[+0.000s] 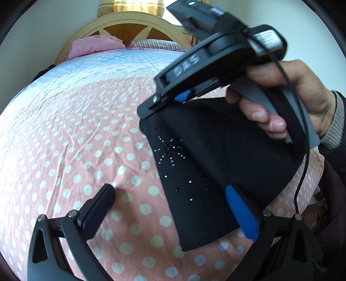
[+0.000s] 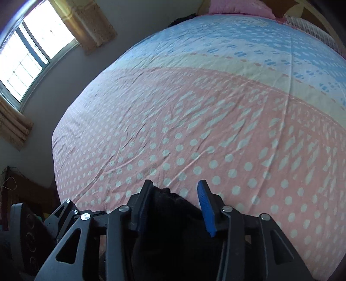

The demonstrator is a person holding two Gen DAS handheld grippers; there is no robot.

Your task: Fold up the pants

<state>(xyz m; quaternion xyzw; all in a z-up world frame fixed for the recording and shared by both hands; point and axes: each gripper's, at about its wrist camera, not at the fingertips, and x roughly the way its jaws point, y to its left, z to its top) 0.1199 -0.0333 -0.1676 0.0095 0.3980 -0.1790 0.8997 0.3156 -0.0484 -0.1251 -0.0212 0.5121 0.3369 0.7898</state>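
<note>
Lowering the black rhinestone-studded fabric pants [image 1: 207,164] flat onto the pink polka-dot bedsheet [image 1: 71,138], edges squared. Right tongs [image 2: 176,204] part open, cloth bunched between, right pad clear of it; firm grip not certain. Left tongs [image 1: 173,207] wide open, empty, pants lying over one finger. Beyond: wooden headboard [image 1: 121,26], curtained window [image 2: 32,47].

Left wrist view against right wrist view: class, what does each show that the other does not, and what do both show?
Left only: the hand holding the right gripper, the headboard, and the studs on the black pants.
Right only: the window, and fabric bunched between the right gripper's jaws.
Both: the dotted bedspread, pink pillow, curtain and pants.
</note>
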